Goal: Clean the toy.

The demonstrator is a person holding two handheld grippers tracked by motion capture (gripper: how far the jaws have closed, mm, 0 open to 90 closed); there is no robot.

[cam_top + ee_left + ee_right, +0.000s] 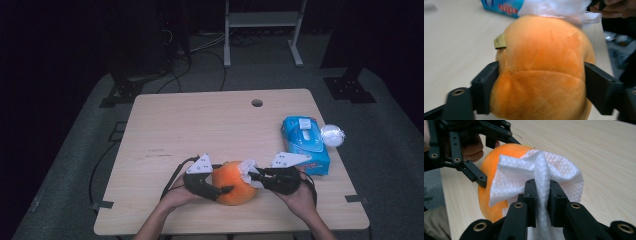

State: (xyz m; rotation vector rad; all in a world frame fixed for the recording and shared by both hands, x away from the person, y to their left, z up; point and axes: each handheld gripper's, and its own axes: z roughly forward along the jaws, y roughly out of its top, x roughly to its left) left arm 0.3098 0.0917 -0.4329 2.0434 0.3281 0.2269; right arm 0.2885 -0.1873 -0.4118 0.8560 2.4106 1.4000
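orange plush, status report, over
Left gripper clamped on orange plush. Right gripper pinching white wipe against plush. Wipe pack off to the side, nothing in the way.

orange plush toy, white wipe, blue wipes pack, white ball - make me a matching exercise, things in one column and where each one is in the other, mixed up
Things:
1. orange plush toy
2. white wipe
3. blue wipes pack
4. white ball

Places:
A. lying flat on the table's right side
B. pinched in the right gripper, draped on the toy
C. at the table's right edge, beside the pack
D. clamped between the left gripper jaws

Pairs: 1-D, 2-B, 3-A, 4-C
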